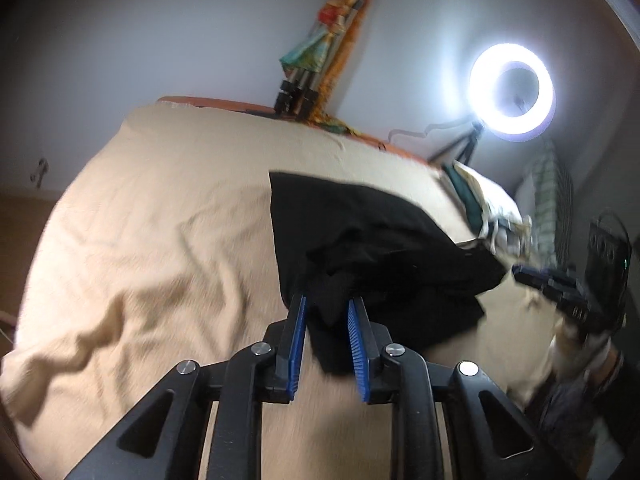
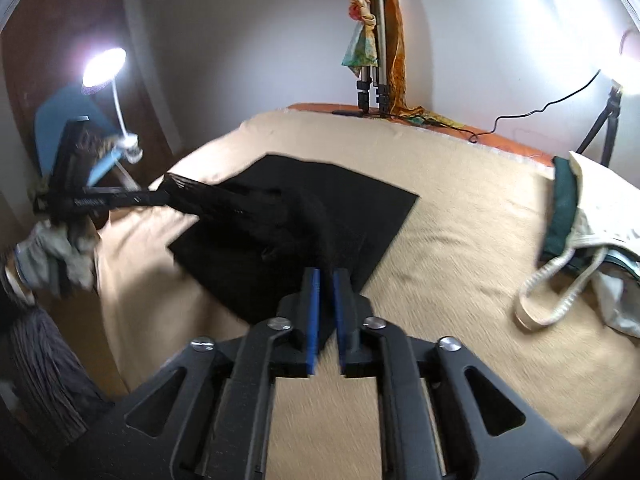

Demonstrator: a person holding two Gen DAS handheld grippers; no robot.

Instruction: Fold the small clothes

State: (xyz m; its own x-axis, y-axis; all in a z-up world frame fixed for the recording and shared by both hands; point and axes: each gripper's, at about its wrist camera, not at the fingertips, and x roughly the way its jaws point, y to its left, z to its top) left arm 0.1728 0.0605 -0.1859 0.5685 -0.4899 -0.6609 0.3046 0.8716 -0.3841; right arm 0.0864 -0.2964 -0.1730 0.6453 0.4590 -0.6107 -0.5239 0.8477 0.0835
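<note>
Two tongs meet one black garment [image 1: 360, 236] on the tan bed [image 1: 160, 216]: left tongs [image 1: 327, 304] slightly parted around bunched cloth, right tongs [image 2: 325, 276] narrowly parted over its near corner. Only the left view shows the ring light [image 1: 512, 94]; only the right shows the desk lamp [image 2: 104, 68].

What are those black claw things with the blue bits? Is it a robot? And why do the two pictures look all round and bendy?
There is no robot here. A person holds a pinching tool in each hand, and each tool carries a small camera with a round lens that bends the picture. One picture looks along the left tool, the other along the right tool. The blue strips are their grippy pads. Below them is a beige blanket with a black cloth on it, ready for folding. Part of the cloth sits between each tool's pads, but the pads stand a little apart, so it looks loose rather than pinched. A pale bag lies at the side, and a ring lamp shines behind.
</note>
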